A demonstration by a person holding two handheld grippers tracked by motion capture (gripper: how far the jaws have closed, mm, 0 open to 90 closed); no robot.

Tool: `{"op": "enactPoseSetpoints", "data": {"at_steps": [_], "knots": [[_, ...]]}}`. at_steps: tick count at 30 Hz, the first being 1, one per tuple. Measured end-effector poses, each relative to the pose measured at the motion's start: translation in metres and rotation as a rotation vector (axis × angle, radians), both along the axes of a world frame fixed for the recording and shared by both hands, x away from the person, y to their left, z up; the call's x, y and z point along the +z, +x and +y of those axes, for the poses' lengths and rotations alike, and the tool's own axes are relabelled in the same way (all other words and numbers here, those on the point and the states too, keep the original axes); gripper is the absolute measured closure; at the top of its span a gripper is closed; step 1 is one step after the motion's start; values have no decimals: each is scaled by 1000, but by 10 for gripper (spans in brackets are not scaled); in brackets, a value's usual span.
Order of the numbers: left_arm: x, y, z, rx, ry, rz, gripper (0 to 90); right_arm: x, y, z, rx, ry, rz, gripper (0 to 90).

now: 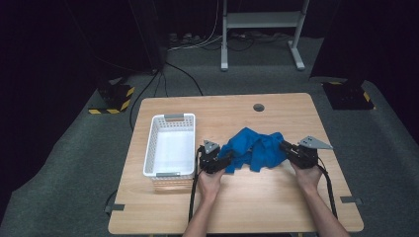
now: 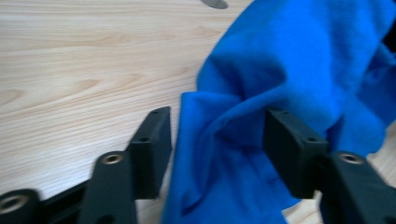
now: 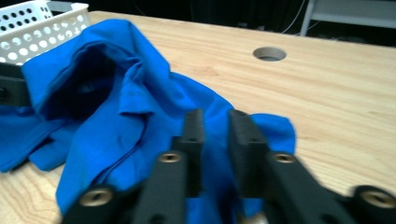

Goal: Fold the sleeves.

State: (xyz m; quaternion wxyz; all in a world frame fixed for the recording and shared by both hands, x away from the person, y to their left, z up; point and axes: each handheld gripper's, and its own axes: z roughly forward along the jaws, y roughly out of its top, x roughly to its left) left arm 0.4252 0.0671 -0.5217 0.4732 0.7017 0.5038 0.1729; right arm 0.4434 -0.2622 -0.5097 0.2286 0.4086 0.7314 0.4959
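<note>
Dark room, pale wooden bench (image 1: pixel 276 197), white basket (image 1: pixel 170 145) at left. The blue cloth (image 1: pixel 254 148) lies crumpled mid-bench, soft and floppy, best pinched at its edges. Left tongs (image 2: pixel 217 140) stand apart around a fold; right tongs (image 3: pixel 215 140) stand narrowly apart over the hem.

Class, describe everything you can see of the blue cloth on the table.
The blue cloth is soft knit-looking fabric, crumpled in folds on the wooden table, right of the white basket. The left gripper stands open around one bunched fold; the right gripper, jaws nearly together, sits over its opposite edge.
</note>
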Motion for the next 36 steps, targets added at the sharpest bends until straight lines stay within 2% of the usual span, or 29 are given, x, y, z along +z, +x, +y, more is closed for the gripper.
{"op": "enactPoseSetpoints", "data": {"at_steps": [3, 5, 6, 7, 8, 9, 11, 14, 17, 19, 21, 23, 27, 31, 33, 34, 35, 36], "knots": [[-1, 3, -9, -16, 21, -4, 314, -4, 2, 5, 12, -11, 23, 525], [-2, 7, -16, -25, 58, 23, 258, -9, 5, 9, 15, -37, 56, 435], [-2, 7, -16, -25, 58, 23, 239, -11, 8, 11, 12, -57, 80, 411], [-3, 13, -21, -33, 103, 47, 235, -13, 9, 13, 9, -69, 93, 407], [-3, 13, -21, -33, 103, 47, 239, -16, 11, 15, 5, -90, 105, 406], [-5, 15, -22, -34, 123, 54, 239, -16, 11, 15, 5, -90, 105, 406], [-10, 18, -23, -33, 154, 86, 394, -21, 16, 21, 0, -138, 134, 464], [-13, 18, -18, -37, 139, 117, 560, -24, 17, 24, 6, -182, 154, 645], [-12, 16, -13, -47, 128, 127, 737, -23, 16, 22, 28, -184, 159, 804], [-12, 16, -11, -50, 127, 129, 808, -21, 15, 22, 36, -188, 147, 853], [-11, 14, -6, -54, 99, 144, 829, -19, 14, 21, 39, -183, 136, 861], [-11, 13, -3, -53, 92, 146, 835, -17, 13, 20, 36, -175, 127, 863], [-10, 5, 10, -14, 58, 155, 839, -3, 7, 7, 2, -106, 56, 865], [-10, 0, 16, 11, 60, 159, 842, 6, 6, -5, -42, -41, 24, 865], [-13, 0, 15, 20, 51, 165, 840, 7, 7, -10, -59, -10, 27, 863], [-13, 0, 15, 25, 44, 160, 825, 7, 8, -11, -59, -3, 33, 860], [-13, 0, 15, 25, 44, 160, 770, 7, 8, -11, -59, -3, 33, 860], [-13, 0, 13, 13, 25, 127, 693, 4, 10, -8, -47, -9, 48, 817]]}}
